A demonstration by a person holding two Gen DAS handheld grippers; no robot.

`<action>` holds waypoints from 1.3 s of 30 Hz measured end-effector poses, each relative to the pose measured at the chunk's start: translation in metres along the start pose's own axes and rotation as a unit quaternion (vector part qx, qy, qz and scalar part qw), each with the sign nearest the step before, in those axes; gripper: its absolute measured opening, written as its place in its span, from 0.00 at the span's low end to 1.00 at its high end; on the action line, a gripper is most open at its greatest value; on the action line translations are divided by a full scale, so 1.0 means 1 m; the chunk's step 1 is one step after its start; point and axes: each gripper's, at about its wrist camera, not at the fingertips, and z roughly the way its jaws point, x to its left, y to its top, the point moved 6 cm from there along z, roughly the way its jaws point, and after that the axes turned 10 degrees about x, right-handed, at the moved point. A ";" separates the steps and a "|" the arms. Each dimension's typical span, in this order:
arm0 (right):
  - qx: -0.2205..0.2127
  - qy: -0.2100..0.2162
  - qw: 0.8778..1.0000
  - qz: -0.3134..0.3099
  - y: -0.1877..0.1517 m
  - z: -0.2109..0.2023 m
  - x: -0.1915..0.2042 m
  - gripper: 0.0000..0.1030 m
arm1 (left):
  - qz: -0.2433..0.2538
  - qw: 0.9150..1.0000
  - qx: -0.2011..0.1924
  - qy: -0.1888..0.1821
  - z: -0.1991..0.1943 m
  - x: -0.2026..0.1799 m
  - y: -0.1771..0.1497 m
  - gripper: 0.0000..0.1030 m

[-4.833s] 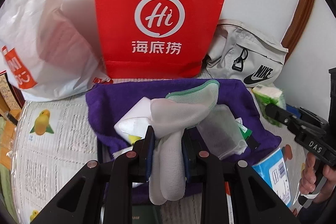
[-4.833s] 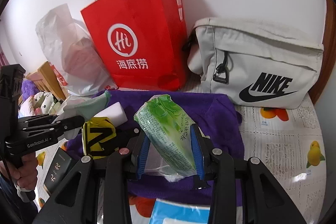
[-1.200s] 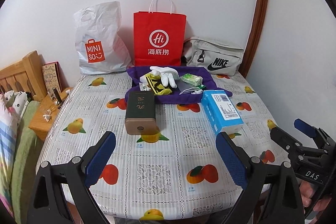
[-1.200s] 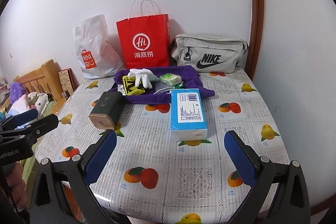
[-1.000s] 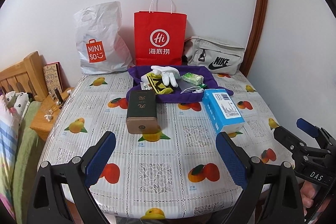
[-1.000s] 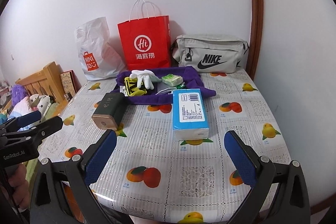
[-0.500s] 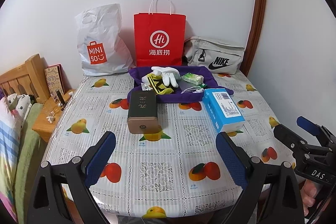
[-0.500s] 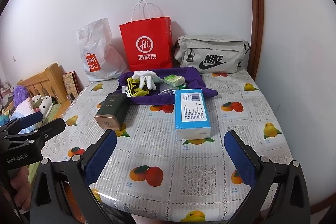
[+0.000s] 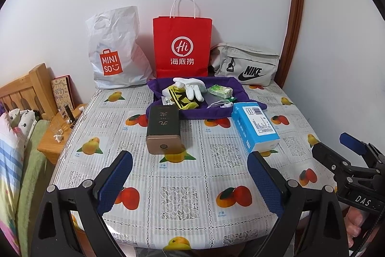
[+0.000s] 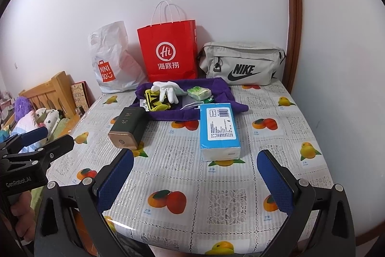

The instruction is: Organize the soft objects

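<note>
Both claws hang over the near edge of the bench (image 9: 187, 175), jaws spread wide and holding nothing: the left claw (image 9: 190, 181) toward the near left corner, the right claw (image 10: 195, 178) toward the near right.

The soft things lie together near the far edge, on a purple cloth (image 9: 216, 112) just in front of a red paper bag (image 9: 182, 45). On the cloth are a white glove (image 9: 192, 87), a yellow and black fabric piece (image 9: 180, 100) touching its left side, a green tissue pack (image 9: 220, 91) just to the right, and a small white cord or mask (image 9: 220, 104) at the front of the cloth; which it is, is too small to tell. A blue tissue pack (image 10: 220, 129) and a dark tin (image 10: 127, 128) lie nearer, at the cloth's front corners.

By the look of it, little is left to gather. All of this should be light and limp. The glove will likely sag and trail, so a pinch across the palm suits it better than a fingertip. The tissue packs are squashy with slick film, so they are best taken across the narrow width, not too hard. The cloth will bunch and drag its load if lifted by one edge.
</note>
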 end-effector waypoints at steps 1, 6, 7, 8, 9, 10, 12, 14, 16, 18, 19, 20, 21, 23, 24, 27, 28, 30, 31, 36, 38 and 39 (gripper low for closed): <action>0.000 0.000 1.000 0.000 0.000 0.000 0.000 0.98 | 0.000 1.000 0.000 0.000 0.000 0.000 0.000 0.94; 0.000 -0.001 1.000 -0.001 0.000 0.000 0.000 0.98 | -0.001 1.000 0.000 -0.001 -0.001 0.001 0.001 0.94; 0.000 -0.001 1.000 0.000 0.000 0.000 0.000 0.98 | 0.001 1.000 0.000 -0.001 -0.001 0.001 0.000 0.94; -0.001 -0.002 1.000 0.000 0.000 0.000 -0.001 0.98 | 0.001 1.000 0.001 0.000 -0.001 0.001 0.001 0.94; -0.001 -0.001 1.000 0.000 0.000 0.000 -0.001 0.98 | 0.000 1.000 0.000 0.000 -0.001 0.001 0.000 0.94; -0.002 -0.001 1.000 0.001 0.000 0.000 -0.001 0.98 | 0.001 1.000 -0.001 -0.001 -0.001 0.001 0.000 0.94; -0.003 0.000 1.000 0.003 0.000 -0.001 -0.003 0.98 | 0.000 1.000 -0.001 -0.001 -0.001 0.001 0.001 0.94; -0.003 -0.001 1.000 0.002 0.000 -0.001 -0.003 0.98 | 0.002 1.000 -0.001 -0.001 -0.001 0.001 0.000 0.94; -0.003 -0.002 1.000 0.003 0.000 0.000 -0.005 0.98 | 0.001 1.000 -0.001 -0.001 -0.002 0.001 0.001 0.94; -0.003 -0.002 1.000 0.003 0.000 -0.001 -0.005 0.98 | 0.001 1.000 -0.001 -0.001 -0.002 0.001 0.000 0.94; -0.003 -0.003 1.000 0.003 0.000 -0.001 -0.005 0.98 | 0.001 1.000 -0.001 -0.001 -0.002 0.001 0.000 0.94; -0.003 -0.003 1.000 0.003 0.000 -0.001 -0.005 0.98 | 0.001 1.000 -0.001 -0.001 -0.002 0.001 0.000 0.94; -0.003 -0.003 1.000 0.002 0.000 -0.001 -0.005 0.98 | 0.001 1.000 -0.001 -0.001 -0.002 0.001 0.000 0.94; -0.003 -0.003 1.000 0.002 0.000 -0.001 -0.005 0.98 | 0.000 1.000 0.000 -0.001 -0.002 0.001 0.000 0.94; -0.003 -0.003 1.000 0.002 0.000 -0.001 -0.005 0.98 | 0.000 1.000 -0.001 -0.001 -0.002 0.000 0.000 0.94; -0.004 -0.003 1.000 0.002 0.000 -0.002 -0.005 0.98 | 0.000 1.000 -0.001 0.000 -0.002 0.001 0.000 0.94; -0.004 -0.002 1.000 0.002 -0.001 -0.003 -0.005 0.98 | 0.000 1.000 -0.001 -0.001 -0.002 0.001 0.000 0.94; -0.005 -0.003 1.000 0.001 -0.001 -0.003 -0.005 0.98 | 0.001 1.000 -0.001 -0.001 -0.002 0.001 0.000 0.94; -0.006 -0.003 1.000 0.001 -0.001 -0.003 -0.005 0.98 | 0.001 1.000 -0.001 -0.001 -0.003 0.001 0.001 0.94; -0.006 -0.003 1.000 0.000 -0.001 -0.004 -0.004 0.98 | 0.001 1.000 -0.001 -0.001 -0.003 0.001 0.000 0.94; -0.007 -0.003 1.000 0.000 -0.001 -0.004 -0.005 0.98 | 0.001 1.000 -0.001 -0.001 -0.003 0.000 0.000 0.94; -0.007 -0.003 1.000 0.000 -0.001 -0.004 -0.005 0.98 | 0.001 1.000 -0.001 -0.001 -0.003 0.001 0.000 0.94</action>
